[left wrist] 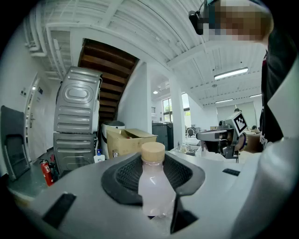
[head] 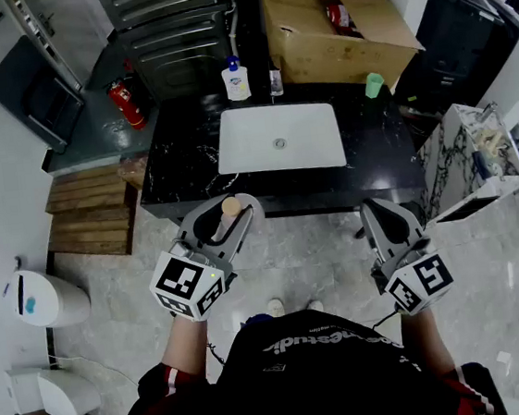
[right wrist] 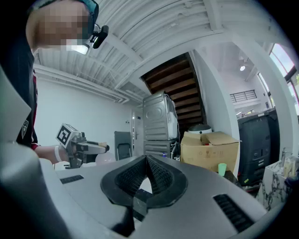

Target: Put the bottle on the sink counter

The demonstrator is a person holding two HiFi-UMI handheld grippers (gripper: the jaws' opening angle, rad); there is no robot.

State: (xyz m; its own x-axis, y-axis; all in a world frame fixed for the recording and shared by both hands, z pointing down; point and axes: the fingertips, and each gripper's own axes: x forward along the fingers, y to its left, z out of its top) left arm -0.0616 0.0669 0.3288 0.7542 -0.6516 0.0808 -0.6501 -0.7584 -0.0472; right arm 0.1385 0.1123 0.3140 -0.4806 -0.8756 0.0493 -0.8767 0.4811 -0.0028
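Note:
A small clear bottle (left wrist: 153, 186) with a tan cap (left wrist: 153, 151) stands upright between the ribbed pads of my left gripper (left wrist: 153, 163), which is shut on it. In the head view the left gripper (head: 226, 219) holds the bottle (head: 230, 206) in the air just in front of the black sink counter (head: 180, 160), left of the white basin (head: 280, 139). My right gripper (head: 383, 208) hangs in front of the counter's right part. Its jaws (right wrist: 146, 161) meet with nothing between them.
On the counter stand a soap dispenser (head: 236, 79) behind the basin and a green cup (head: 373, 85) at the back right. A cardboard box (head: 331, 22) sits behind it. A fire extinguisher (head: 125, 104), a wooden pallet (head: 88, 212) and a white bin (head: 42, 299) are to the left.

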